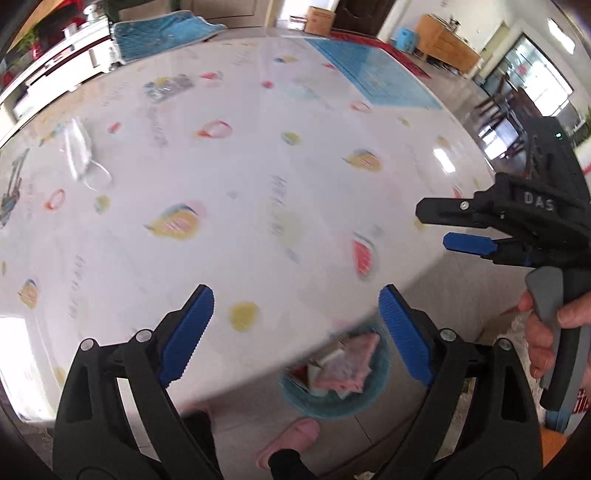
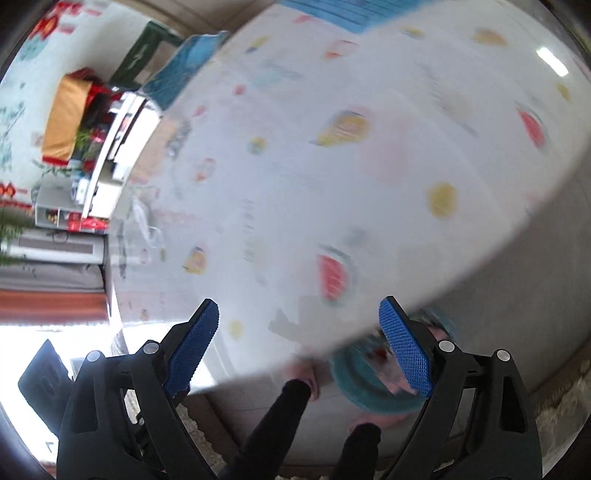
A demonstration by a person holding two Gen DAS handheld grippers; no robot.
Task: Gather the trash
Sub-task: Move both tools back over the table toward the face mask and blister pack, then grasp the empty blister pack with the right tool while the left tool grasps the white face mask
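A round table (image 1: 258,177) with a fruit-print cloth fills both views. A white face mask (image 1: 79,151) lies on it at the far left; it shows blurred in the right wrist view (image 2: 142,221). A silvery wrapper (image 1: 168,86) lies further back. A teal bin (image 1: 334,373) holding pink and white trash stands on the floor under the table's near edge; it also shows in the right wrist view (image 2: 369,384). My left gripper (image 1: 297,332) is open and empty above the table edge. My right gripper (image 2: 299,347) is open and empty; it also shows in the left wrist view (image 1: 443,225).
A blue mat (image 1: 373,70) lies at the table's far side. A teal-cushioned chair (image 1: 162,29) stands behind the table. My legs and pink slippers (image 1: 291,439) are by the bin. White cabinets (image 1: 48,70) stand to the left.
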